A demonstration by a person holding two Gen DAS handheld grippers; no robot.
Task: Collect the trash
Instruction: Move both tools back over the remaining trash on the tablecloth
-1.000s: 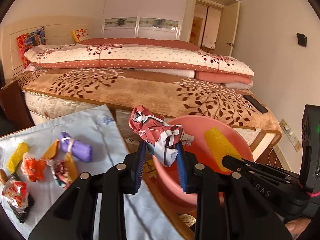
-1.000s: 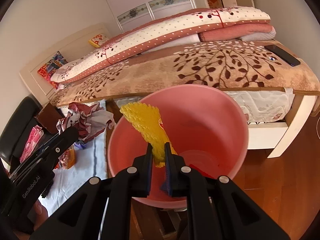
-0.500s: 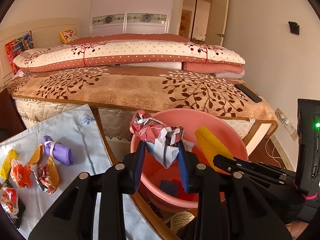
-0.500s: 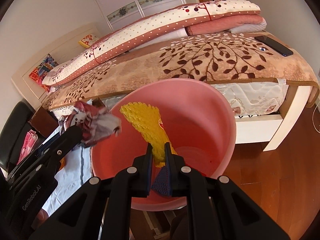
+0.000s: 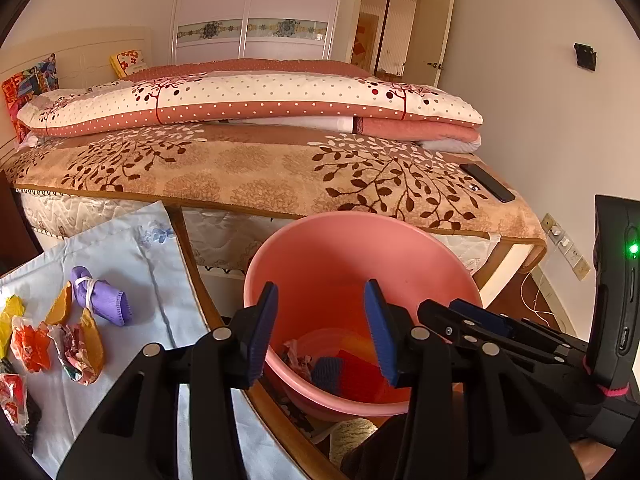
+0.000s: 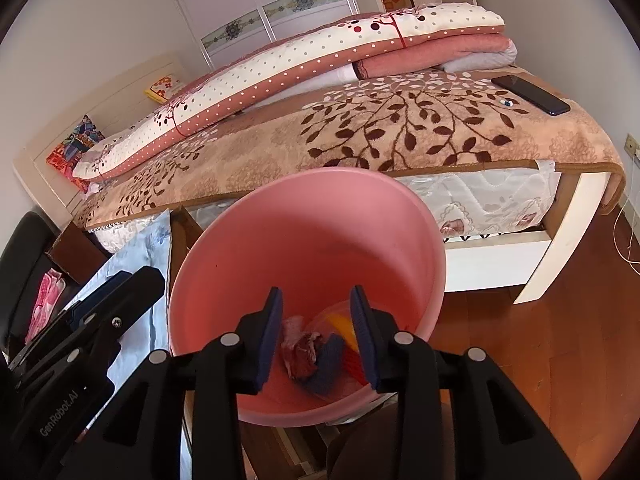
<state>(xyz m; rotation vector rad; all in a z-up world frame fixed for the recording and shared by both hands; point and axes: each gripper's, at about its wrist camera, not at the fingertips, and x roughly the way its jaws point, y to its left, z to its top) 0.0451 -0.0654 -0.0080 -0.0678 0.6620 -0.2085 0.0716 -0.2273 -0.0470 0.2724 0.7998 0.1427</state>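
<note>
Few wrappers [image 5: 76,346] on tbl cloth [image 5: 132,256] nr bed [image 5: 260,168]

Pink bucket [image 5: 332,248]: near rim and base hidden behind the gripper frames. Trash at its bottom [image 6: 304,354]: partly screened by the blue pads, pieces hard to tell apart. Wrappers on the cloth [image 5: 16,400]: cut by the left edge.

One pink bucket [image 5: 320,248] stands at the bedside, holding at least four scraps: a crumpled wrapper [image 6: 300,350], a blue piece [image 6: 328,364], a red piece [image 6: 354,362] and a yellow one [image 6: 344,326]. On the pale blue cloth [image 5: 132,256], at nine o'clock from the bucket, lie one purple cloth roll [image 5: 102,302] and about seven loose wrappers [image 5: 82,346]. One dark phone [image 5: 486,182] rests on the bed at one o'clock.
</note>
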